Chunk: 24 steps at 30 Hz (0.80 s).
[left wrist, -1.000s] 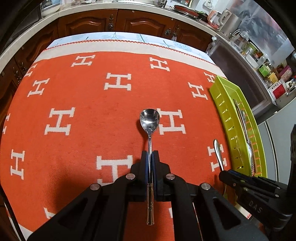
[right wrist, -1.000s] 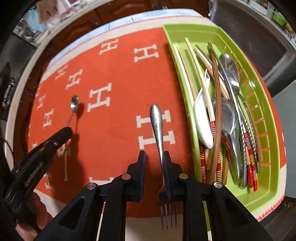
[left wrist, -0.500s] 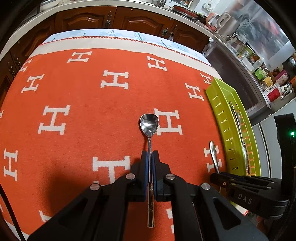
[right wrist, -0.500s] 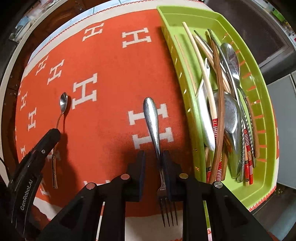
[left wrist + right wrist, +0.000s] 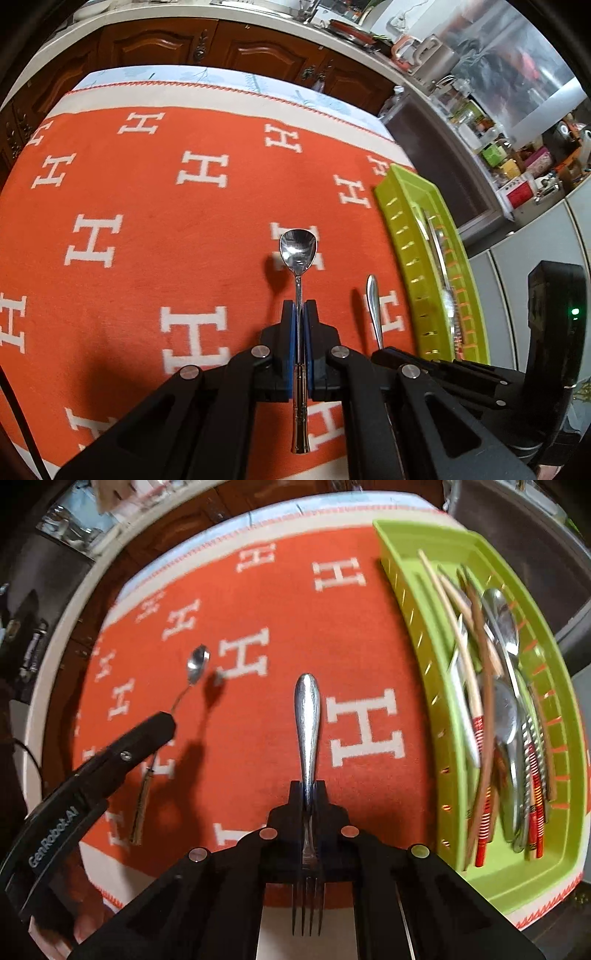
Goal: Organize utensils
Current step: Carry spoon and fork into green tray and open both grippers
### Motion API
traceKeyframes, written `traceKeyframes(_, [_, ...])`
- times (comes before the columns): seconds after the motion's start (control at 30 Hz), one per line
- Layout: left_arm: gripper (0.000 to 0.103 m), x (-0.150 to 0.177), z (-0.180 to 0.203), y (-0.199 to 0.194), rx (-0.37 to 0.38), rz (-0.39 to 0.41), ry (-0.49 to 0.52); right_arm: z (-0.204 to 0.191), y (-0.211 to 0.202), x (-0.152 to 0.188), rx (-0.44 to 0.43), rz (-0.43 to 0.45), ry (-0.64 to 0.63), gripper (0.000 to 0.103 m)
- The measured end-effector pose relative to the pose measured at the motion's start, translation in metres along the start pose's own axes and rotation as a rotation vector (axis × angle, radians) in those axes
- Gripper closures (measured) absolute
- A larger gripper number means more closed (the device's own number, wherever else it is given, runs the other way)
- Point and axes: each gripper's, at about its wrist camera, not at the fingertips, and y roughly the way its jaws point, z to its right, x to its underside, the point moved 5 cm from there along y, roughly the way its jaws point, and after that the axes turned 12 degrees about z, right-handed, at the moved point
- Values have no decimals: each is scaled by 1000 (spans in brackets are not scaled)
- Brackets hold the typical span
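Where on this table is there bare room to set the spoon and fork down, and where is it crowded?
Free: the orange cloth left of the spoon, and the strip between the fork and the green tray. Crowded: the tray, piled with chopsticks and spoons.

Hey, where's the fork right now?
The silver metal fork is clamped in the right gripper, handle pointing forward over the orange H-patterned cloth, just left of the green plastic utensil tray in the right wrist view.

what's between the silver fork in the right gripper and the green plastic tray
Only bare orange cloth separates fork from tray, per the right wrist view.
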Motion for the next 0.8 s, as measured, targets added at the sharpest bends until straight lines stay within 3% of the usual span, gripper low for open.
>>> traceKeyframes(0.17, [101,-3,22,1,36,-10,-1,16,-39,-13,-64,97,15,99])
traceKeyframes(0.37, [101,-9,66,6,58,-15,50,65,-90,-25,-114,195,71,99])
traceKeyframes(0.6, [101,-13,137,28,113,-64,87,140,-122,-41,-46,250,80,99])
traceKeyframes(0.8, [101,-9,172,52,118,-108,78,176,-108,-48,7,227,42,99])
